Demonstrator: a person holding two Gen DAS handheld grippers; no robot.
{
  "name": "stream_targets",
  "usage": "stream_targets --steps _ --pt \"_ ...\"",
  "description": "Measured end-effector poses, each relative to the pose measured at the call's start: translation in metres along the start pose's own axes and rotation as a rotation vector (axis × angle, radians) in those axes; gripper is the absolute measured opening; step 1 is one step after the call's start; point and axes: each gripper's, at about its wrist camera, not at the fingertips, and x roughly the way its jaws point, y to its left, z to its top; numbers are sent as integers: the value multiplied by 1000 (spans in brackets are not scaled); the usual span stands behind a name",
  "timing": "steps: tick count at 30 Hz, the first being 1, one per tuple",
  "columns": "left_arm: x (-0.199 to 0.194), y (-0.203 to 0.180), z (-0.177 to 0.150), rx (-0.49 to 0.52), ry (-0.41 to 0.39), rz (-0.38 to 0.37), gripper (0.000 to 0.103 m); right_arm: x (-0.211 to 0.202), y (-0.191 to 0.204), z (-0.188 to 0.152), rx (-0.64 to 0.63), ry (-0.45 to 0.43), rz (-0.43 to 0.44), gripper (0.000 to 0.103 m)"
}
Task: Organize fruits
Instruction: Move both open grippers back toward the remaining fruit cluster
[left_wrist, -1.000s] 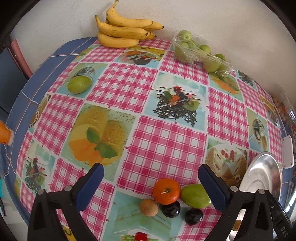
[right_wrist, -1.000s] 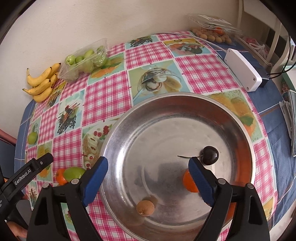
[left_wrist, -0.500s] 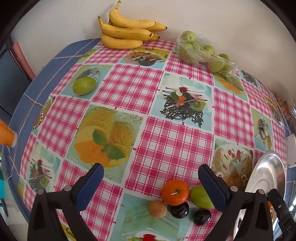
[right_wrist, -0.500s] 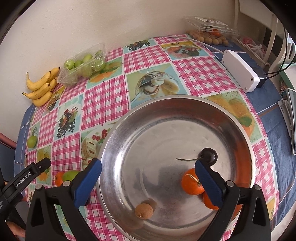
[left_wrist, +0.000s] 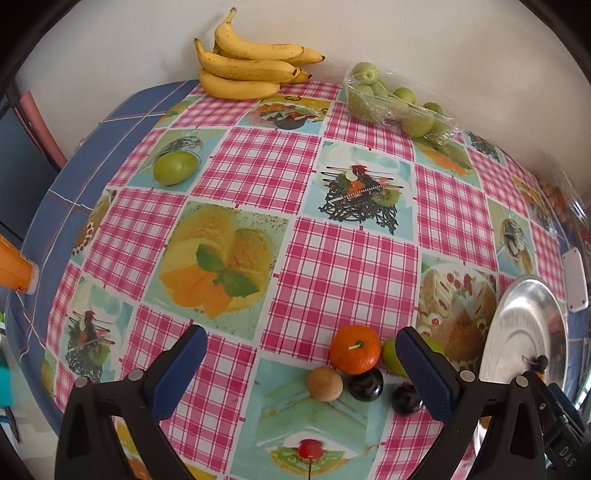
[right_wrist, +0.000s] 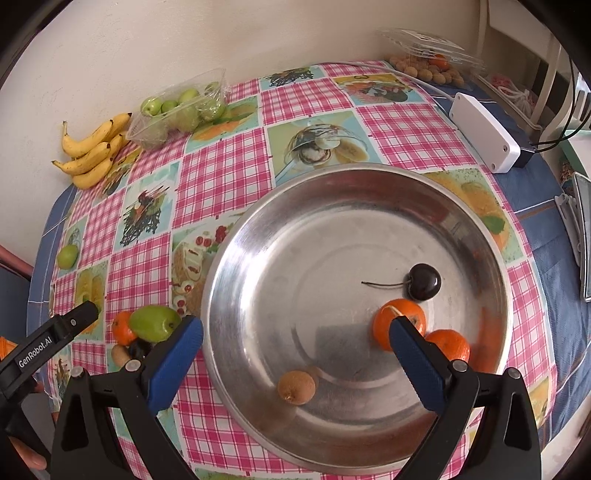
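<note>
A steel bowl (right_wrist: 258, 236) holds a dark cherry (right_wrist: 424, 281), two oranges (right_wrist: 402, 317), (right_wrist: 448, 343) and a brown round fruit (right_wrist: 296, 386). My right gripper (right_wrist: 295, 356) is open and empty above the bowl's near side. Left of the bowl lies a small group: an orange (left_wrist: 355, 349), a green fruit (left_wrist: 393, 356), a brown fruit (left_wrist: 324, 383) and two dark cherries (left_wrist: 365, 384), (left_wrist: 405, 399). My left gripper (left_wrist: 300, 373) is open and empty, with its right finger over that group. The bowl's rim also shows in the left wrist view (left_wrist: 517, 332).
Bananas (left_wrist: 251, 70) and a clear pack of green fruits (left_wrist: 395, 103) lie by the wall. A lone green fruit (left_wrist: 175, 166) sits at the left. A white box (right_wrist: 484, 131) with cables and a tray of small brown fruits (right_wrist: 424, 66) are at the right. An orange object (left_wrist: 14, 266) is at the left edge.
My right gripper has drawn back from the bowl, and a second orange now shows in it. My left gripper has shifted slightly, so the fruit group sits further right between its fingers.
</note>
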Motion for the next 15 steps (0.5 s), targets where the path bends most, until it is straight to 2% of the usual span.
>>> stream_targets --steps 5,15 --pt "-10 -1 -7 26 -17 2 103 -7 10 -10 -35 2 12 101" --pt "-20 13 -20 6 -27 -2 103 -13 39 -27 -129 -12 73 101"
